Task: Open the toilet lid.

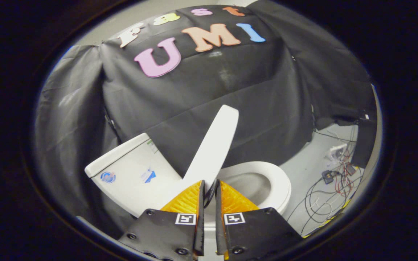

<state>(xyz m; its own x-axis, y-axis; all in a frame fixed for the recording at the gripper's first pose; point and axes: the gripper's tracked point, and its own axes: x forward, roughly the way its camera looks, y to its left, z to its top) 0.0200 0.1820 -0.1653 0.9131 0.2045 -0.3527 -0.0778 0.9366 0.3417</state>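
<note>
Two fingers of the gripper (209,186) stand nearly together, pinched on the near edge of the toilet lid (214,143) — the lid's lower rim seems to run into the narrow slot between them, so I judge the claw clenched on the lid, though the contact itself is partly hidden by the fingers.

That lid is raised well off the seat (279,181), standing steeply and leaning back toward the tank (132,170), not yet resting against it as far as I can tell. Beyond the fingers the bowl (249,183) lies open under the seat ring. Off past the bowl, loose cables (334,181) sprawl on the floor (303,170), well apart from the toilet.

As for handling, the lid looks like a thin, stiff plastic shell: light, smooth and probably slippery, swinging only about its hinge at the back. The free rim opposite the hinge gives the most leverage, and a flat pinch across its thin edge suits two fingers — the grip must turn with the lid as it swings. Near upright it may tip over and knock the tank, so an easy, guided finish seems wise.
</note>
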